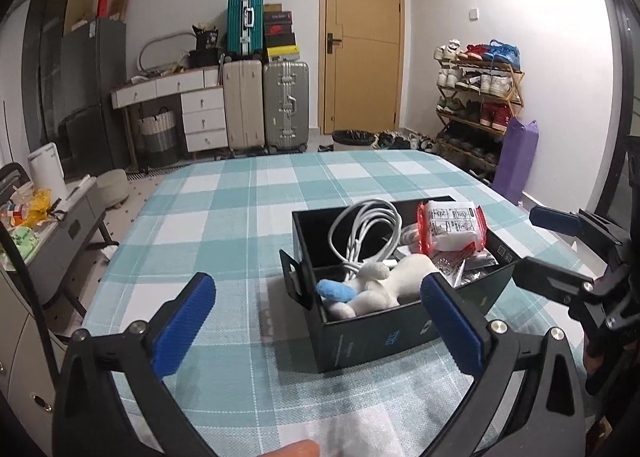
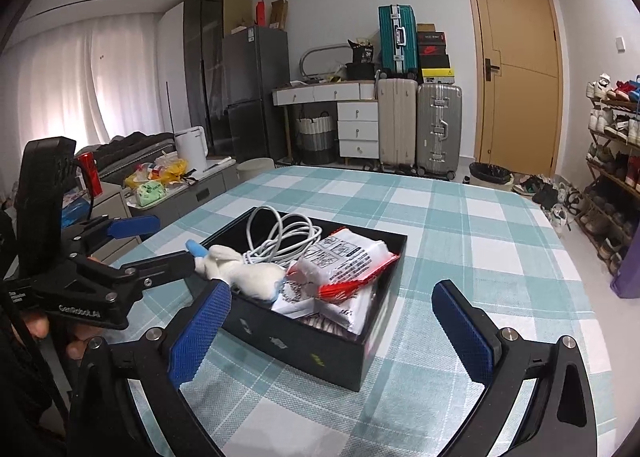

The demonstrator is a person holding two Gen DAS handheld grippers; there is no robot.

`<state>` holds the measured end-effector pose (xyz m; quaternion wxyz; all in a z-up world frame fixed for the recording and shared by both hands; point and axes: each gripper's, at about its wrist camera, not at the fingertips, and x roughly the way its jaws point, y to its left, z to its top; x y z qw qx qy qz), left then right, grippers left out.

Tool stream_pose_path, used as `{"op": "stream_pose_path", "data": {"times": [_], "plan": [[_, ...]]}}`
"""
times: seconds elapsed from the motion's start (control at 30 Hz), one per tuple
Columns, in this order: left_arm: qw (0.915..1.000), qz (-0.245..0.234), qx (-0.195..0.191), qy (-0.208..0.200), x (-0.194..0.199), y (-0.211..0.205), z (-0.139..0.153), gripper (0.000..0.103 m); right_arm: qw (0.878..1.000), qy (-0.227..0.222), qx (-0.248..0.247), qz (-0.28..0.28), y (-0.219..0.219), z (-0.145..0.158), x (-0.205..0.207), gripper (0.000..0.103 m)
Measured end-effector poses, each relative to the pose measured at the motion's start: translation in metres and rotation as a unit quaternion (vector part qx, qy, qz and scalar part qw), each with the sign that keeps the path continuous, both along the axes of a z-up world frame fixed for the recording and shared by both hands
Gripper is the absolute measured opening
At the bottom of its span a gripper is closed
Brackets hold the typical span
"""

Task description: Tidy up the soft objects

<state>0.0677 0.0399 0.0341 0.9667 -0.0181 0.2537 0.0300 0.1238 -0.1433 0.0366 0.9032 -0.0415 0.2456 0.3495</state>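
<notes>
A black open box (image 1: 384, 333) (image 2: 320, 353) sits on the teal checked tablecloth (image 1: 240, 217). Inside lie a white plush toy with blue parts (image 1: 384, 285) (image 2: 248, 273), a coiled white cable (image 1: 368, 233) (image 2: 280, 237) and red-and-white packets (image 1: 452, 229) (image 2: 348, 261). My left gripper (image 1: 318, 285) (image 2: 160, 243) stands open just before the box's near left corner, nothing between its pads. My right gripper (image 2: 330, 291) (image 1: 536, 245) is open too, at the box's right side, and holds nothing. A person's fingers (image 2: 40, 327) hold the left gripper's handle.
Beyond the table's far edge stand suitcases (image 1: 264, 105), a white drawer unit (image 1: 200, 113), a wooden door (image 1: 364, 37), a bin (image 1: 352, 139) and a shoe rack (image 1: 476, 97). A low grey cabinet with clutter (image 2: 168, 185) stands off the table's left side.
</notes>
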Motion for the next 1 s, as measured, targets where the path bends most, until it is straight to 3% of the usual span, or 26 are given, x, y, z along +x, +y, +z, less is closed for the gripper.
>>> {"op": "stream_pose_path", "data": {"times": [1.0], "plan": [[0.9999,0.008,-0.003,-0.009,0.002,0.003,-0.011,0.103,1.0,-0.021,0.007,-0.011,0.0,-0.006,-0.01,0.102]]}}
